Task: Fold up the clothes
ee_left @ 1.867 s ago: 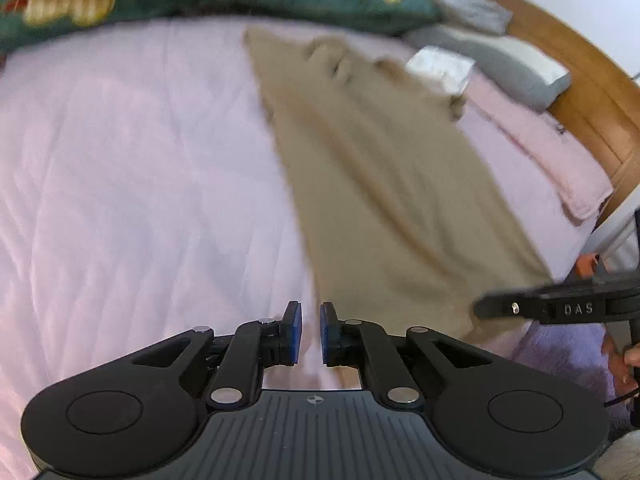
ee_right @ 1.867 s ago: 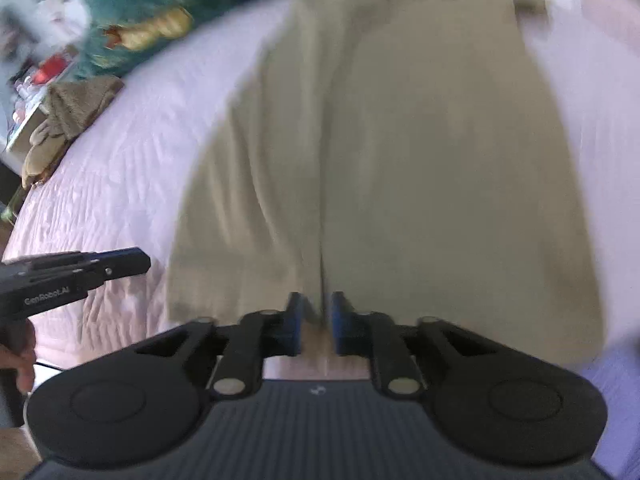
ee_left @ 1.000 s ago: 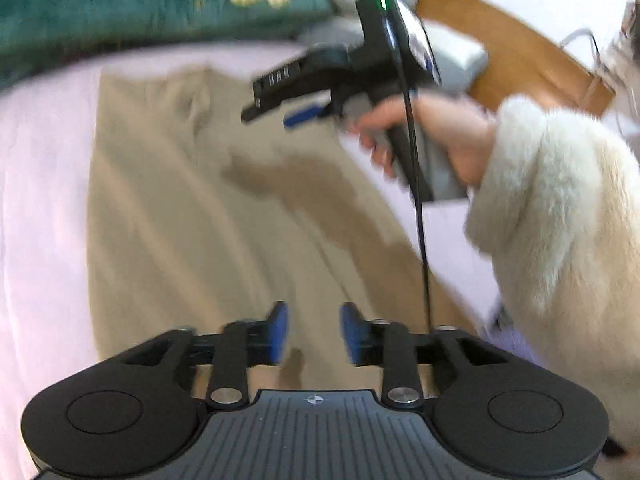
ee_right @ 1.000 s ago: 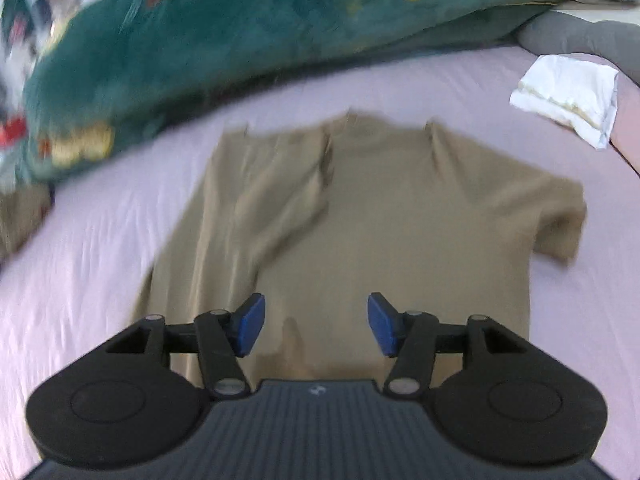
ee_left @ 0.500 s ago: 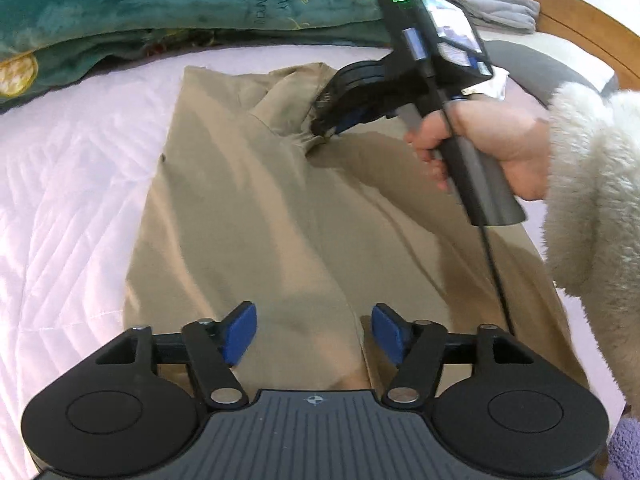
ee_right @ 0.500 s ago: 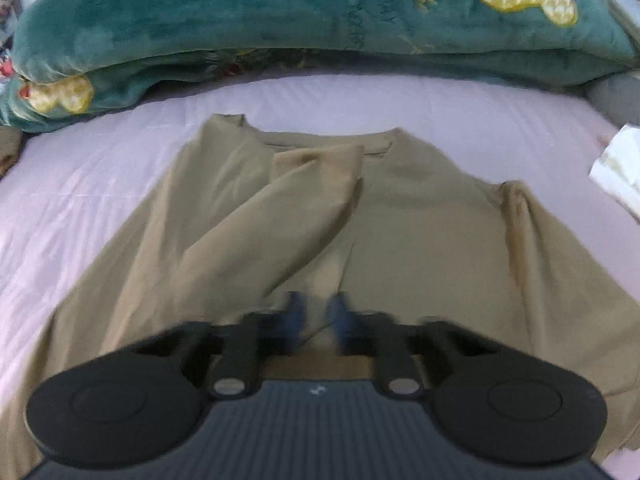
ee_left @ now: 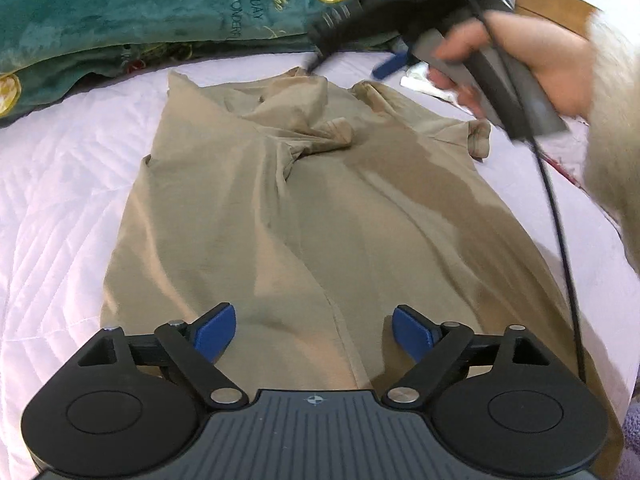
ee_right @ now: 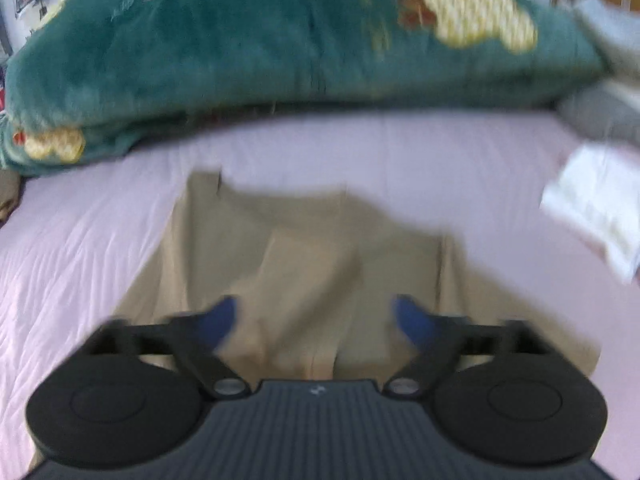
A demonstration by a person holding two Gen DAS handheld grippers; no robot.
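Note:
A tan T-shirt (ee_left: 312, 216) lies on the pink bed sheet (ee_left: 60, 184), its left side folded over the middle with the sleeve bunched near the collar. My left gripper (ee_left: 314, 330) is open and empty just above the shirt's hem. My right gripper (ee_right: 320, 318) is open and empty, held above the shirt's (ee_right: 304, 256) upper part; that view is blurred. It shows in the left wrist view (ee_left: 360, 52), raised above the collar in a hand.
A green plush blanket (ee_left: 140, 12) lies along the far side of the bed. A folded white cloth (ee_right: 596, 204) and grey pillows (ee_right: 596, 116) lie at the right. A wooden headboard (ee_left: 552, 4) stands behind. The right gripper's cable (ee_left: 560, 240) hangs over the shirt's right side.
My right gripper was shut on the folded sleeve near the collar; it has let go, opened wide and lifted away. My left gripper has opened wider over the hem.

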